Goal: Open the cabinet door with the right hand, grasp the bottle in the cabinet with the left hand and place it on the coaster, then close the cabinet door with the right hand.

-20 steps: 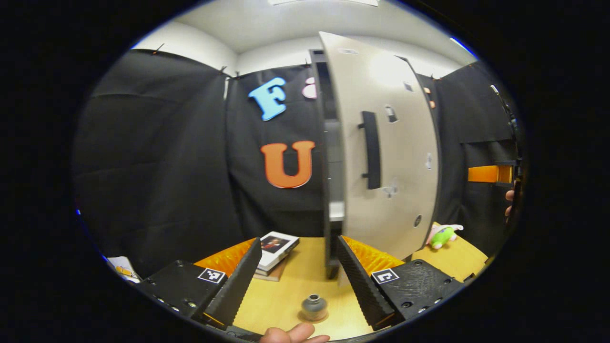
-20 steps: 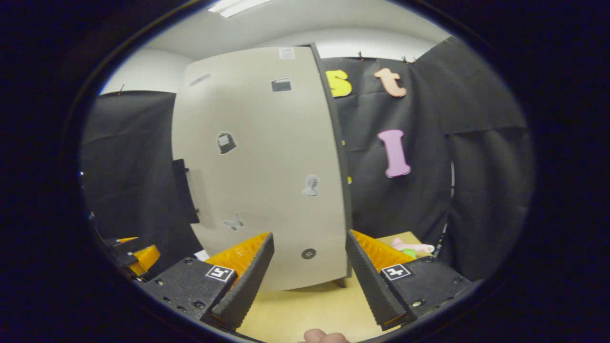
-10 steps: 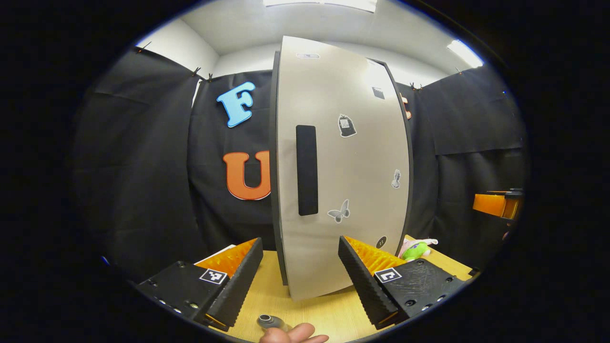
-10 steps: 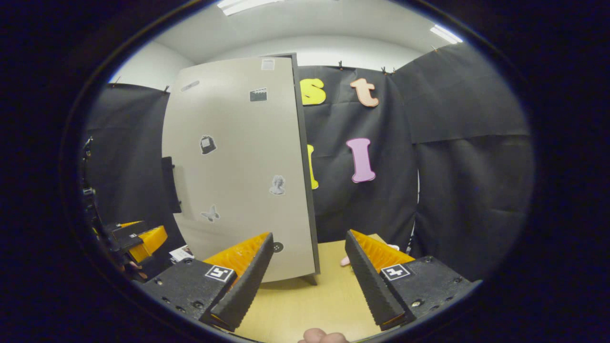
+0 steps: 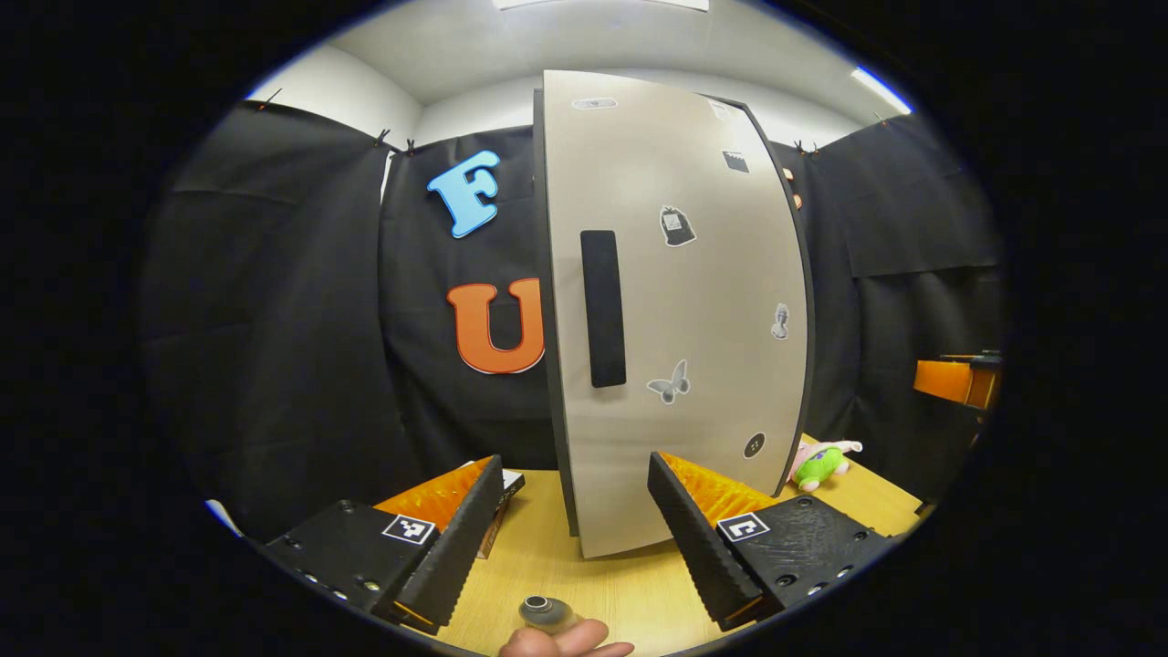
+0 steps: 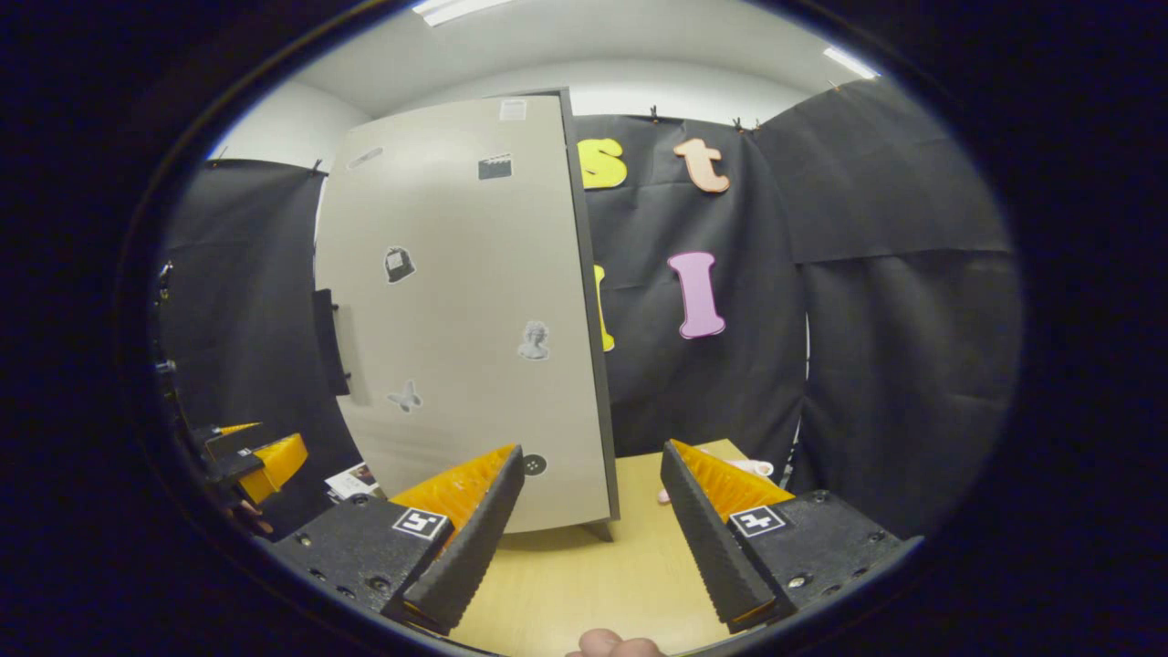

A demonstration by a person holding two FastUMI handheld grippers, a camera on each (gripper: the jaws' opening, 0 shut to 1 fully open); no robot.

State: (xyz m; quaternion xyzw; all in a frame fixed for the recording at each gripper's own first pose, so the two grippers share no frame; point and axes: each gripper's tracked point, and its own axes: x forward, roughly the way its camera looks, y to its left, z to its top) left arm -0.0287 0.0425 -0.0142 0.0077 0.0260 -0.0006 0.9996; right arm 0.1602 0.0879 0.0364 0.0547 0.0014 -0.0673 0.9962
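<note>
I hold a two-finger claw in each hand, above a pale wooden table [image 5: 630, 593]. In the left gripper view, my left claw [image 5: 575, 538] stands wide, nothing between its fingers. Straight ahead of it rises a tall cabinet whose beige cabinet door [image 5: 693, 301] looks shut, flush against the dark frame. A black vertical handle [image 5: 603, 308] sits near the door's left edge, and small stickers dot the panel. At the bottom edge, just in front of my fingertip, the bottle [image 5: 540, 610] stands on the table, seen from above by its round dark cap; I cannot tell whether a coaster lies beneath it. A book [image 5: 500, 497] lies on the table left of the cabinet, partly hidden behind my left finger. A green and pink plush toy [image 5: 818, 461] lies on the table to the cabinet's right. Farther right, my other claw [image 5: 958, 381] shows at the edge.

In the right gripper view, my right claw [image 6: 591, 538] is also spread wide and carries nothing. It hangs over the table, apart from the cabinet door [image 6: 465, 301]. My left claw [image 6: 255, 461] shows low at the left edge.
</note>
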